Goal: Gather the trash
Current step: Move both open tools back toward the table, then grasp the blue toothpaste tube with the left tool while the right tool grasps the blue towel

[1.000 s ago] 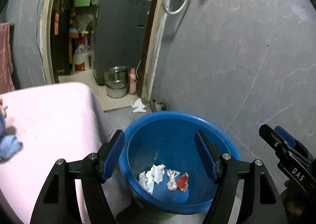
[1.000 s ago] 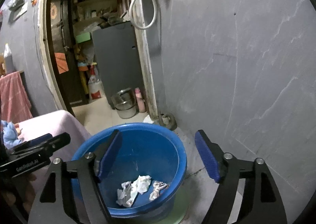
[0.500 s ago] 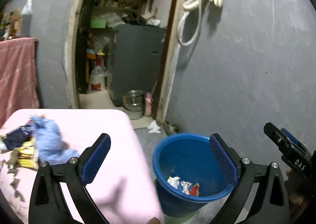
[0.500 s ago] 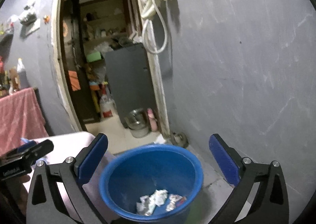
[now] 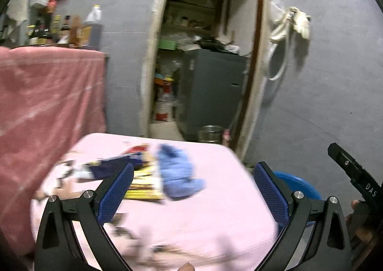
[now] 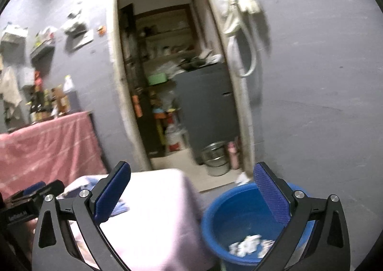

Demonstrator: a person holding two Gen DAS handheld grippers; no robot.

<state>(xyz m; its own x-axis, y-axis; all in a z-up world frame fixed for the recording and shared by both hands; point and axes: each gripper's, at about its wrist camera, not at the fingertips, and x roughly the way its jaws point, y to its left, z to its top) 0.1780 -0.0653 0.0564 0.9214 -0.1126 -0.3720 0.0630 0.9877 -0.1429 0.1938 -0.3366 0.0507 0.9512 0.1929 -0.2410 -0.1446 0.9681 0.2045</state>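
My left gripper (image 5: 194, 189) is wide open and empty, above the pink-covered table (image 5: 215, 223). On the table lie a crumpled blue cloth (image 5: 178, 175), a yellow wrapper (image 5: 141, 190), a dark blue wrapper (image 5: 112, 167) and small scraps (image 5: 64, 175), all blurred. The blue bucket (image 6: 239, 218) stands on the floor right of the table, with crumpled white paper (image 6: 246, 244) inside; its rim shows in the left wrist view (image 5: 299, 182). My right gripper (image 6: 192, 189) is wide open and empty, over the table's right edge and the bucket.
A table draped in red cloth (image 5: 47, 103) with bottles on top stands at the left. An open doorway (image 5: 203, 67) shows a grey cabinet, a steel pot (image 6: 214, 157) and shelves. A hose and gloves (image 5: 289, 29) hang on the grey wall.
Both grippers have swung left and up, away from the bucket toward the pink table. The trash pile on the table has come into the left wrist view.
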